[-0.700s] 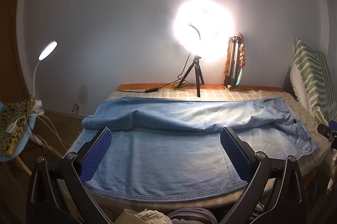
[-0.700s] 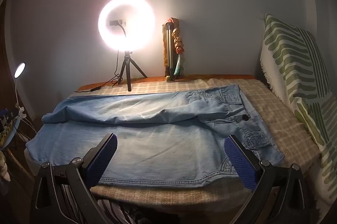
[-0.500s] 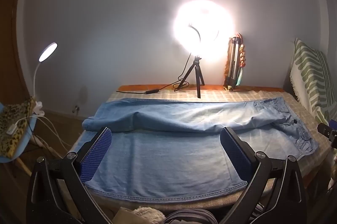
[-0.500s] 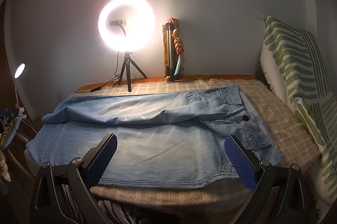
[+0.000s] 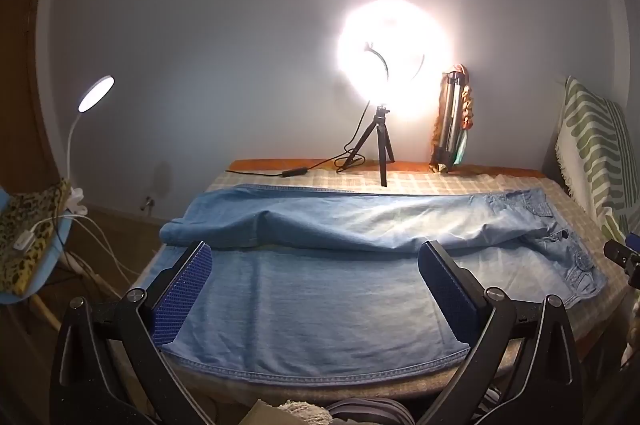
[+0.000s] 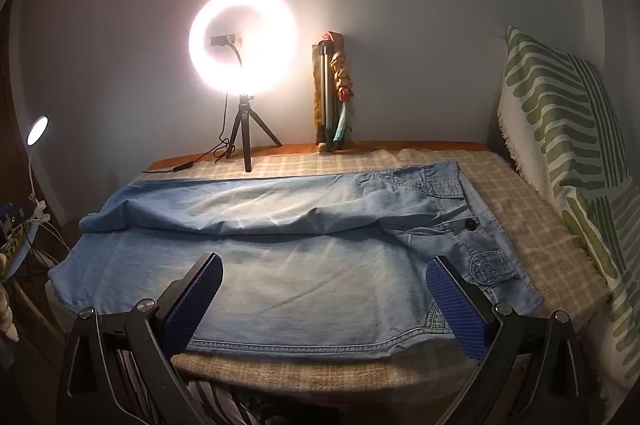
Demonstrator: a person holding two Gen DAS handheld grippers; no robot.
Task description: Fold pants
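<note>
Jaws wide over pants (image 5: pixel 320 289), checked bedcover (image 6: pixel 520 209).

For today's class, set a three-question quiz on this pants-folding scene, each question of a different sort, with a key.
1. True or false: the left gripper is shut on the jeans.
2. Which end of the jeans lies nearest the green-striped cushion? A) hems B) waistband C) neither
3. Fill in: the ring light stands on a small black ______.

Key: 1. False; both it and the right gripper are open, with nothing held. 2. B; the button and pockets lie at that end. 3. tripod.
</note>
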